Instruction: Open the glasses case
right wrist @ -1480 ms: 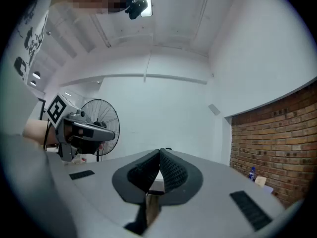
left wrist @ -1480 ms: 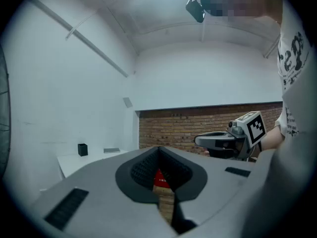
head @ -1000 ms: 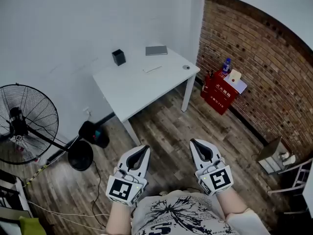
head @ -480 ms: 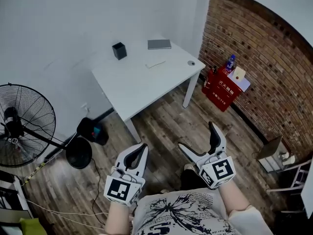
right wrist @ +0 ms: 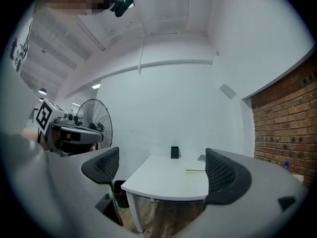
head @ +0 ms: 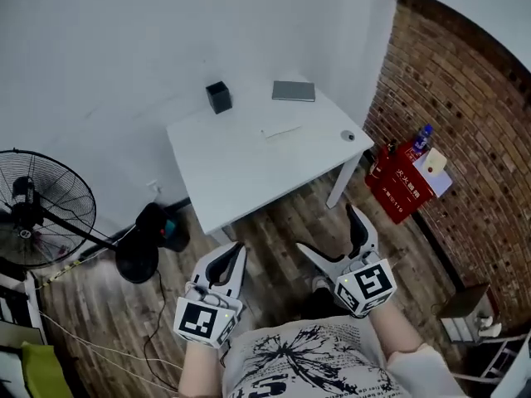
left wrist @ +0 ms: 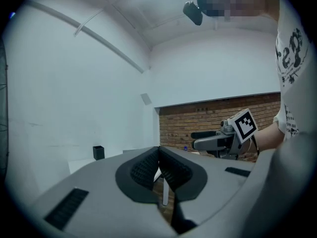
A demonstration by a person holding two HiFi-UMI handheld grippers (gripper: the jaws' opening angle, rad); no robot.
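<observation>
A white table (head: pixel 232 164) stands against the wall ahead. On it lie a flat grey case (head: pixel 293 90) at the back, a slim white object (head: pixel 282 129), a black box (head: pixel 219 96) and a small round item (head: pixel 347 136). Both grippers hang in the air short of the table's near edge, above the wooden floor. My left gripper (head: pixel 231 258) is shut with nothing between its pads (left wrist: pixel 148 167). My right gripper (head: pixel 330 232) stands wide open and empty; between its fingers, the right gripper view shows the table (right wrist: pixel 163 180), the black box (right wrist: pixel 174 152) and the grey case (right wrist: pixel 202 158).
A standing fan (head: pixel 37 218) is at the left, with a black bag (head: pixel 162 226) and cables on the floor near it. A red box (head: pixel 402 182) with a blue bottle sits against the brick wall (head: pixel 465 139) at the right.
My right gripper went from shut to wide open. Both grippers and the head have moved toward the table, which now looks nearer and more central.
</observation>
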